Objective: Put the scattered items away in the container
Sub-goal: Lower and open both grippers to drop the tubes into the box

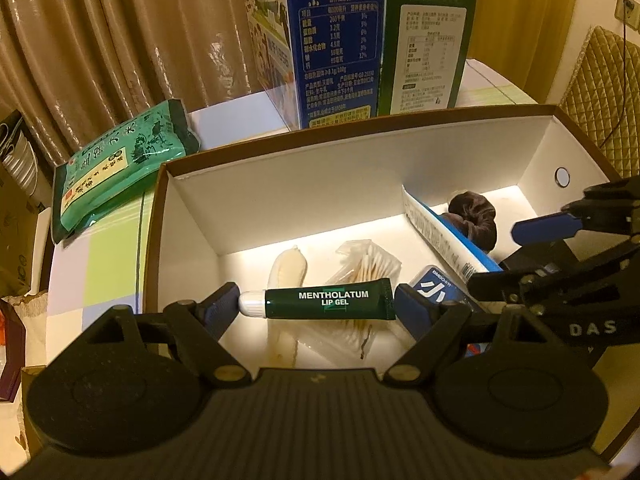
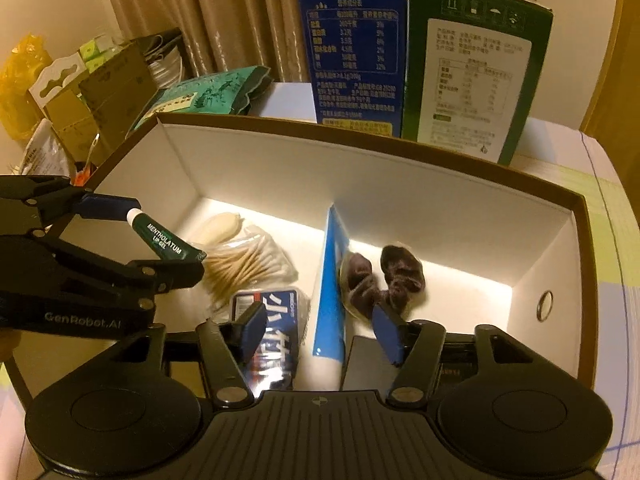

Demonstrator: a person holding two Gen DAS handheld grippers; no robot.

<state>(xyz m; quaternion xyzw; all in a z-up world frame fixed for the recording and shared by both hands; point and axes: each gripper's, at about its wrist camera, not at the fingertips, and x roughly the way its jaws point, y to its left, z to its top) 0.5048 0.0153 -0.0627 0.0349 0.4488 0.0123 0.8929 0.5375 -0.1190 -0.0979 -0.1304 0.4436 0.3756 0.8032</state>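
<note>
Because the white-lined cardboard box [image 1: 192, 208] was the catch-all, both grippers hung over it. Its upright blue-and-white packet [image 2: 330, 280] split cotton swabs [image 2: 244, 264] from a brown scrunchie [image 2: 400, 276] (neatly enough). Held endwise, cap to crimp, the Mentholatum lip gel tube [image 1: 328, 304] sat clamped in the left gripper [image 1: 318, 306], ready to drop. With nothing between its half-spread fingers, the right gripper [image 2: 320, 330] straddled the packet.

green lip gel tube [image 1: 326, 304] level above white box [image 1: 256, 196]
</note>
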